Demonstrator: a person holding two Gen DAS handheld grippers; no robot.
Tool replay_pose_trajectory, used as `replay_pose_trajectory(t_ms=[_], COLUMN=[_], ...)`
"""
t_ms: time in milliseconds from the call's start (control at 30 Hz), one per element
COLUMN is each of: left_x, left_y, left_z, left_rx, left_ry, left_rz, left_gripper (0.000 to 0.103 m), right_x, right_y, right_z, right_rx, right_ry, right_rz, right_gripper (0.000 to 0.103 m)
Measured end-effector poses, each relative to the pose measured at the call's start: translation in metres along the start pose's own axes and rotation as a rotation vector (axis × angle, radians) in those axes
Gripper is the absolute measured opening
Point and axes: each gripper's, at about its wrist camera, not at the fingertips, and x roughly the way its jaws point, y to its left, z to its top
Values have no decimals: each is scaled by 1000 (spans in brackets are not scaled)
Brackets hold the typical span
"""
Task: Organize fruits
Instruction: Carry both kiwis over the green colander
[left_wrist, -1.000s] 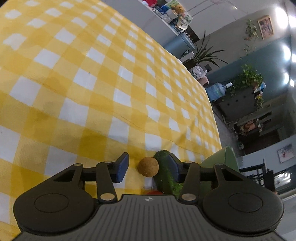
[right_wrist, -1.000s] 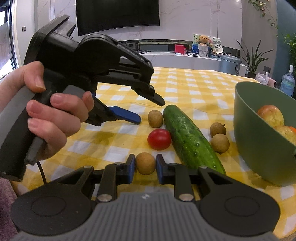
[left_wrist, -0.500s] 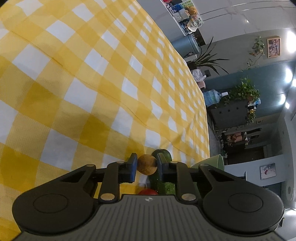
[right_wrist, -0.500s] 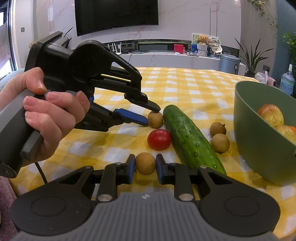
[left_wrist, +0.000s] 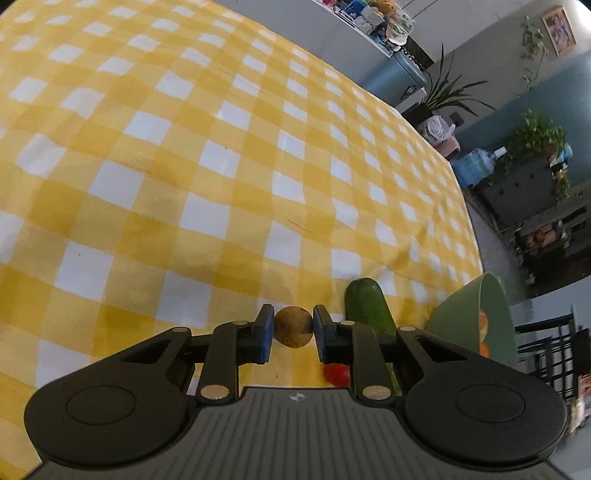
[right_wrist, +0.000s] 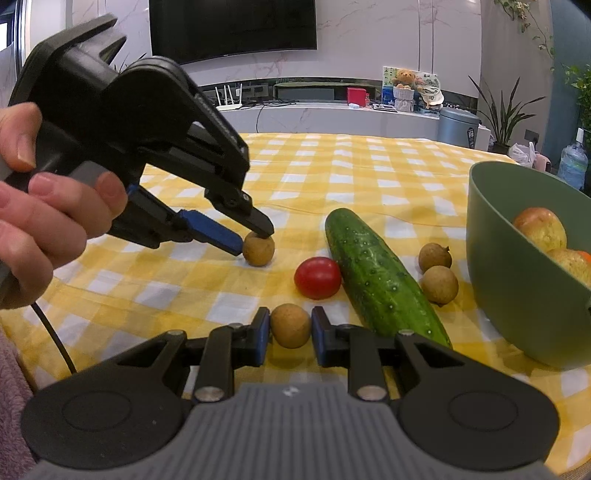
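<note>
My left gripper (left_wrist: 293, 328) is shut on a brown longan (left_wrist: 293, 326); the right wrist view shows the same longan (right_wrist: 258, 249) held between its fingers (right_wrist: 258, 220), low over the yellow checked cloth. My right gripper (right_wrist: 290, 328) is shut on a second longan (right_wrist: 290, 325) near the table's front edge. A cucumber (right_wrist: 380, 275) lies in the middle, with a cherry tomato (right_wrist: 317, 277) to its left and two more longans (right_wrist: 439, 284) to its right. A green bowl (right_wrist: 517, 295) at the right holds apples (right_wrist: 541, 227).
The cucumber (left_wrist: 369, 308), the tomato (left_wrist: 337, 373) and the bowl (left_wrist: 465, 325) also show in the left wrist view, right of the left gripper. The checked cloth (left_wrist: 184, 147) stretches far behind. A counter with a TV stands beyond the table.
The left gripper closed on the longan beside the cucumber and carried it left, away from the cucumber. The right gripper stayed still, shut on its longan.
</note>
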Motion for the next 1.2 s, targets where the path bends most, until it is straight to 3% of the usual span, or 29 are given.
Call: replay_pose_trajectory(t_ms=[133,700,733,867,1100,1200], left_x=[11,12,11,11,4,-8], left_y=[0,-21,-21,-12,-14,-16], left_z=[-1,-10,-10,-7,-9,-8], left_rx=[14,151,150,93,95,106], left_ry=[8,-41,-41,-31,-38,-76], left_rz=[-24,42,35,-9,-56,-79], left_gripper=[36,36,31,31,30,30], right_x=[0,0,0,0,-2,-6], right_y=[-1,-2,-1,0,-1,-3], right_z=[0,-2,-2,-2,-1,0], right_rx=[0,1,0,-1,22,33], right_ry=[-1,-4,-4,-4,-5,-22], right_rz=[2,4,3,-2,2,22], right_gripper=[21,21,21,21,20,20])
